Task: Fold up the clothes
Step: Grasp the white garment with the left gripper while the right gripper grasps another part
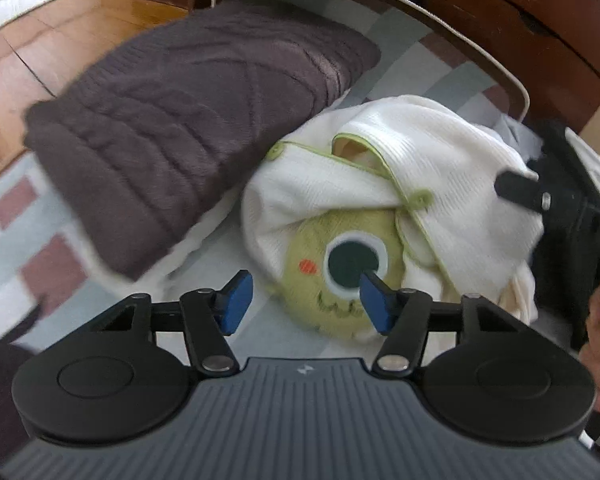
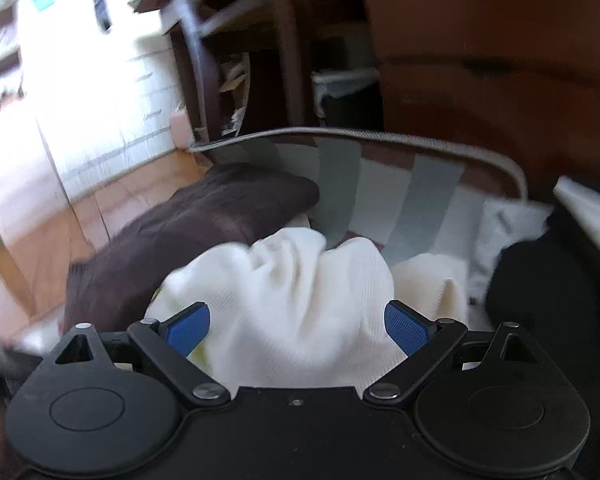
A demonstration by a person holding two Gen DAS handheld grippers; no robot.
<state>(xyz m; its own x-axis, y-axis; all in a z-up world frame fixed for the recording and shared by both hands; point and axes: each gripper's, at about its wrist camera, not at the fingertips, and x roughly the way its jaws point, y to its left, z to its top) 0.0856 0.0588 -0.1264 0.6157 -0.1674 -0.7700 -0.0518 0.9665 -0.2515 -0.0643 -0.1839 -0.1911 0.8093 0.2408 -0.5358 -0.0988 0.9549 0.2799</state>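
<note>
Left gripper (image 1: 306, 300) tilted down, half-spread over cream garment (image 1: 440, 168), lower centre; right gripper (image 2: 296, 328) wide, straddling its bunched fabric, gripping nothing.

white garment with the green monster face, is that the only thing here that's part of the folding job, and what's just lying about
Part of the job:
- white garment, crumpled, not yet folded
- left gripper, open over its green face patch
- right gripper, open, white cloth between its pads

Lying about:
- brown blanket, already folded
- checked mat
- wooden furniture
</note>
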